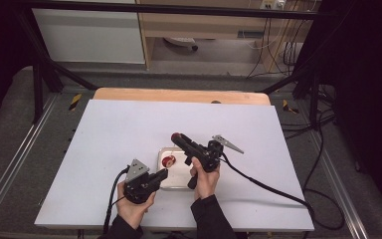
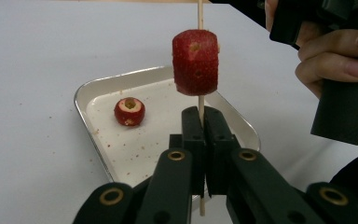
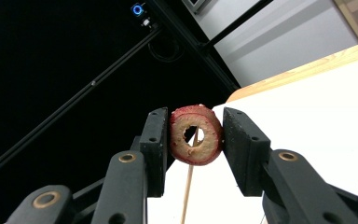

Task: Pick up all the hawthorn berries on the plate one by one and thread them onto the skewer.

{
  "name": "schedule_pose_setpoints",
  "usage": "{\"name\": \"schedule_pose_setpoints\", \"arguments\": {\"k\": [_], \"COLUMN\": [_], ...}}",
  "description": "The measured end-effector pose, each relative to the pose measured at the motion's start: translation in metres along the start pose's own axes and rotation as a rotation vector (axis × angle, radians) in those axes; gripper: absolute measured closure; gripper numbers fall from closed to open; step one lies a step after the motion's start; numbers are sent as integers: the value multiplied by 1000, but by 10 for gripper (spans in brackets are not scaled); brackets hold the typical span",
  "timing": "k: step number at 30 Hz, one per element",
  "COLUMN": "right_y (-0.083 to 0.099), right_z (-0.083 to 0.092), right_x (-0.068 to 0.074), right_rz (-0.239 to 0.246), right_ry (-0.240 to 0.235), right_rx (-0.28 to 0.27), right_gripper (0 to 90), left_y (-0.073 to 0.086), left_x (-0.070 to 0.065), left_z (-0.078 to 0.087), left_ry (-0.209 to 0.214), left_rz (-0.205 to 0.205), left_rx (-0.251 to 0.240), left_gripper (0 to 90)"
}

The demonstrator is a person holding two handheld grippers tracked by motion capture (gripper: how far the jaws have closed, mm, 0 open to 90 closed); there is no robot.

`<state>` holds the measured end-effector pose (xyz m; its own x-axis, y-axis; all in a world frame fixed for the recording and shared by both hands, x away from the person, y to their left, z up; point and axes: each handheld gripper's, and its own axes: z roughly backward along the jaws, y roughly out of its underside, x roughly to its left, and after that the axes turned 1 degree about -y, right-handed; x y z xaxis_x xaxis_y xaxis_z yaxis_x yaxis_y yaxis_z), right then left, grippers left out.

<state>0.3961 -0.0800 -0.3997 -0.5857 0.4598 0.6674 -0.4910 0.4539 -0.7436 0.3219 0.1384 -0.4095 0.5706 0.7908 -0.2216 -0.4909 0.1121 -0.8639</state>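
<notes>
From the high view, the left gripper (image 1: 162,174) and right gripper (image 1: 175,137) meet over the steel tray (image 1: 175,183). In the left gripper view, the jaws are pressed together on an upright skewer (image 2: 200,14) — one red fruit piece (image 2: 196,62) already threaded, a spare fruit piece (image 2: 129,111) in the tray. In the right gripper view, the jaws pinch a cored fruit ring (image 3: 196,134), its hole in line with the skewer behind — nearly coaxial, I judge.

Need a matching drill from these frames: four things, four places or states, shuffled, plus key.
Things:
1. skewer
2. cored fruit piece
3. loose fruit piece
4. tray

States:
A. lies in the tray
B. clamped upright in the left gripper
C. sits on the white table
D. squeezed between the right gripper jaws

Pairs: 1-B, 2-D, 3-A, 4-C
</notes>
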Motion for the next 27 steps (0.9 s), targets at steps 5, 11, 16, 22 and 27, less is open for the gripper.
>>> {"name": "schedule_pose_setpoints", "arguments": {"k": [5,11,16,22,27], "right_y": [-1,-3,-6,-7,-6], "right_z": [2,3,2,2,1], "right_x": [1,0,-2,-2,-4], "right_rz": [0,-32,-84,-104,-104], "right_ry": [3,7,11,8,-2], "right_rx": [1,16,42,57,62], "right_gripper": [626,626,627,629,630], "left_y": [1,2,4,6,6], "left_x": [-1,-4,-4,-7,-6], "left_z": [-3,-3,-3,-4,-4], "left_ry": [-4,-27,-41,-42,-38], "left_rz": [-8,-41,-47,-53,-52], "left_rx": [-3,-16,-22,-21,-18], "left_gripper": [883,883,884,884,884]}}
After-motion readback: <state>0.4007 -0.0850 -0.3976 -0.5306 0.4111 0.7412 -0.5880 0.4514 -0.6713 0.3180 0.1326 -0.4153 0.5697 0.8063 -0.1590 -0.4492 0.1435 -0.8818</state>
